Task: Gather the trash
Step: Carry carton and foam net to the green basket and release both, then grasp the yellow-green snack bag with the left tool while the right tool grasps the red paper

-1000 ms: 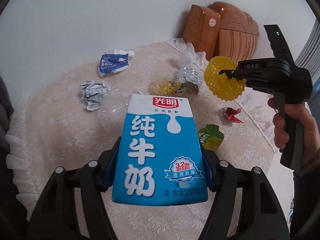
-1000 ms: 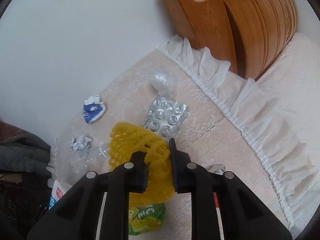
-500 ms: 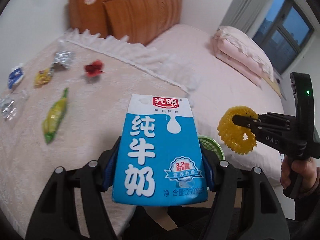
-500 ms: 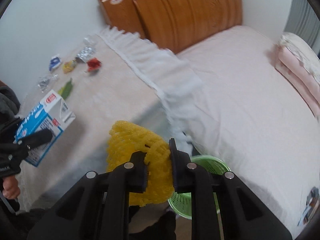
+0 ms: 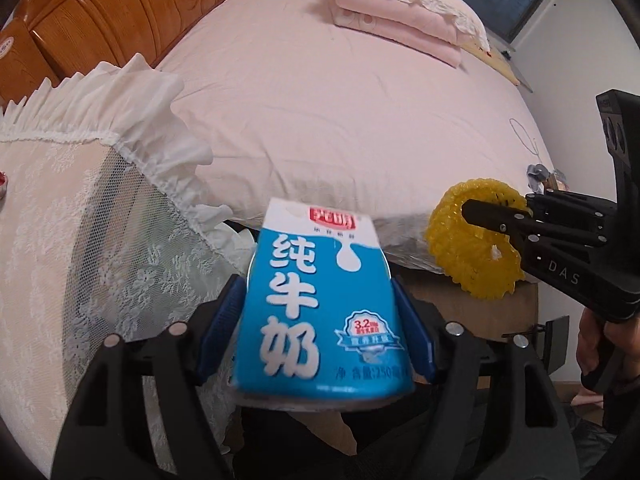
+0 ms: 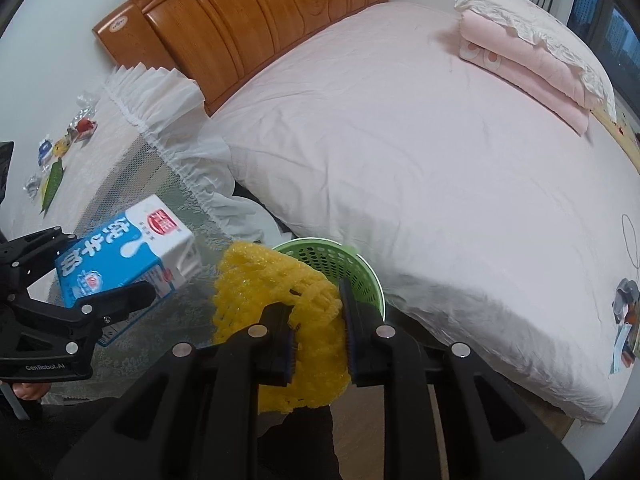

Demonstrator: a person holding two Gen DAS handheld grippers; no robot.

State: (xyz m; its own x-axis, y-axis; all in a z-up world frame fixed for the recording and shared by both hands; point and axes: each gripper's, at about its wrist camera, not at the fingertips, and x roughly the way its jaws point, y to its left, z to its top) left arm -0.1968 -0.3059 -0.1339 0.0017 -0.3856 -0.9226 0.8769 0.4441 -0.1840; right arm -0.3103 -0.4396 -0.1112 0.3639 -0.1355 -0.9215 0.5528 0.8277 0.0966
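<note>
A blue and white milk carton stands between the blue pads of my left gripper. Its jaws are opening and the pads have drawn away from the carton's sides. The right wrist view shows the same carton lying between the left gripper's fingers, beside the lace-covered table. My right gripper is shut on a yellow foam fruit net, just above the near rim of a green plastic basket on the floor. In the left wrist view the carton hides that basket, and the net hangs at the right.
A bed with a pale pink sheet fills the right side, with a wooden headboard and a folded pink blanket. Several wrappers lie on the lace-covered table at the far left. A hand grips the right tool.
Both grippers have swung from above the table to the gap by the bed, over the green basket. The left jaws have widened around the carton. The right stays clamped on the net.
</note>
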